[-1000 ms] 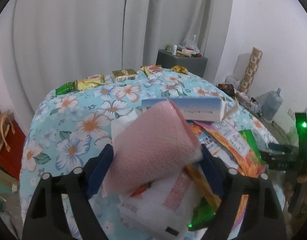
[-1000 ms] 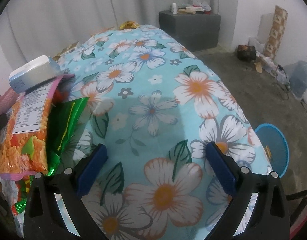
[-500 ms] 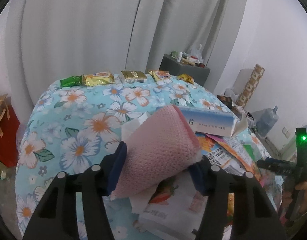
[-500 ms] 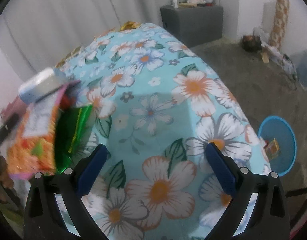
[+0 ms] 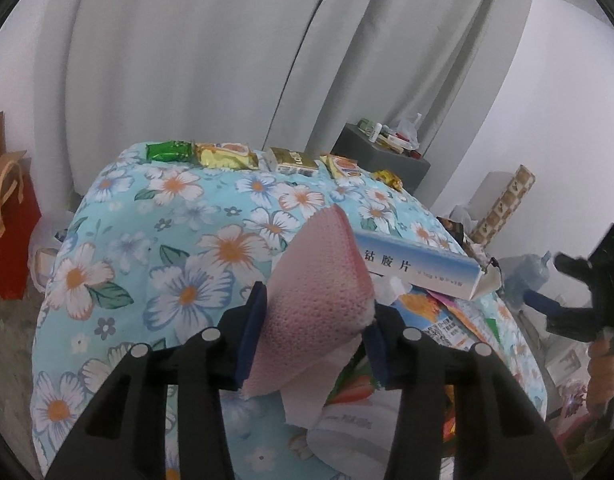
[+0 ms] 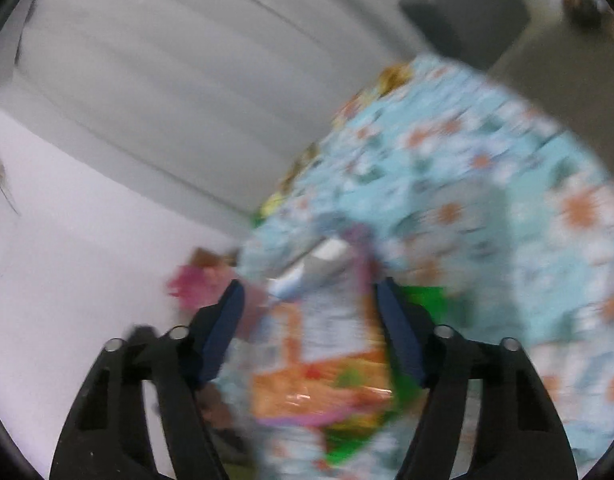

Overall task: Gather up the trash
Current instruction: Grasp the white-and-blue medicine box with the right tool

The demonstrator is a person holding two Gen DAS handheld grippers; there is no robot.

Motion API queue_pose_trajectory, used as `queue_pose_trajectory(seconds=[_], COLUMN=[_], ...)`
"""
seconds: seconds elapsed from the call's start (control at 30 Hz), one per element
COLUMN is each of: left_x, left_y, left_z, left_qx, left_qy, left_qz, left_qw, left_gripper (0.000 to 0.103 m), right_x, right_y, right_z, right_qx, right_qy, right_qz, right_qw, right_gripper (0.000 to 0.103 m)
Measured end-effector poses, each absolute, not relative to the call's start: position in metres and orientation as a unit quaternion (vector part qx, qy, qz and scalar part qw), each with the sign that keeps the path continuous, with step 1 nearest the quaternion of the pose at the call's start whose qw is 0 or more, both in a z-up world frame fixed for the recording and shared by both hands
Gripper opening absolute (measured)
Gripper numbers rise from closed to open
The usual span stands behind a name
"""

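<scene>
A pink foam sheet (image 5: 319, 292) is curled into a cone between the blue pads of my left gripper (image 5: 313, 336), whose jaws are closing and squeezing it from both sides. Behind it, a trash pile holds a white-and-blue box (image 5: 423, 272) and an orange snack wrapper (image 5: 423, 308). The right wrist view is blurred. There the orange wrapper (image 6: 327, 364) lies between the closing jaws of my right gripper (image 6: 311, 336), with a green wrapper (image 6: 423, 296) beside it and a gap left at the left pad. A hand (image 5: 603, 364) holds the right gripper (image 5: 547, 280) at the pile's right.
The table wears a light blue floral cloth (image 5: 167, 264). Several snack packs (image 5: 227, 154) line its far edge before grey curtains. A red paper bag (image 5: 7, 232) stands on the floor at left. A grey cabinet (image 5: 379, 152) and a water jug (image 5: 527, 276) are at right.
The left jaws narrowed on the pink sheet, curling it tighter, and the left gripper drew back. The right gripper swung up and left to the pile and its jaws narrowed around the orange wrapper.
</scene>
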State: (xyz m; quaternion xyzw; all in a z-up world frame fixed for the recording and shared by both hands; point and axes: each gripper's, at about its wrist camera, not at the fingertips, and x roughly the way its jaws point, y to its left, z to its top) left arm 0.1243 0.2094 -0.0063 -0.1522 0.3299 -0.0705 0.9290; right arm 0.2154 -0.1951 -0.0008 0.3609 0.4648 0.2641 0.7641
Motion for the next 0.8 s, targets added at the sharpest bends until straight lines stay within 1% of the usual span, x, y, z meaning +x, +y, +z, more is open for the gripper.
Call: queue_pose_trajectory(seconds=[0.07, 0.17, 0.3, 0.47, 0.7, 0.8], left_x=[0.123, 0.121, 0.121, 0.119, 0.118, 0.118], left_y=[0.211, 0.214, 0.218, 0.219, 0.219, 0.219], left_z=[-0.006, -0.006, -0.006, -0.006, -0.006, -0.006], left_qx=[-0.153, -0.159, -0.168, -0.169, -0.170, -0.169], left_qy=[0.330, 0.329, 0.331, 0.332, 0.332, 0.332], left_qz=[-0.069, -0.066, -0.063, -0.063, -0.062, -0.062], left_qw=[0.929, 0.928, 0.926, 0.926, 0.926, 0.926], left_gripper=[0.042, 0.041, 0.040, 0.040, 0.039, 0.039], right_x=[0.231, 0.250, 0.270, 0.280, 0.292, 0.295], right_y=[-0.183, -0.167, -0.151, -0.143, -0.135, -0.134], right_z=[-0.008, -0.020, -0.040, -0.059, -0.064, -0.065], right_qx=[0.395, 0.426, 0.440, 0.452, 0.458, 0.460], right_qy=[0.478, 0.500, 0.538, 0.562, 0.568, 0.569], right_qz=[0.277, 0.284, 0.262, 0.235, 0.221, 0.216], right_qw=[0.734, 0.699, 0.669, 0.652, 0.647, 0.647], right_gripper=[0.057, 0.057, 0.057, 0.058, 0.058, 0.056])
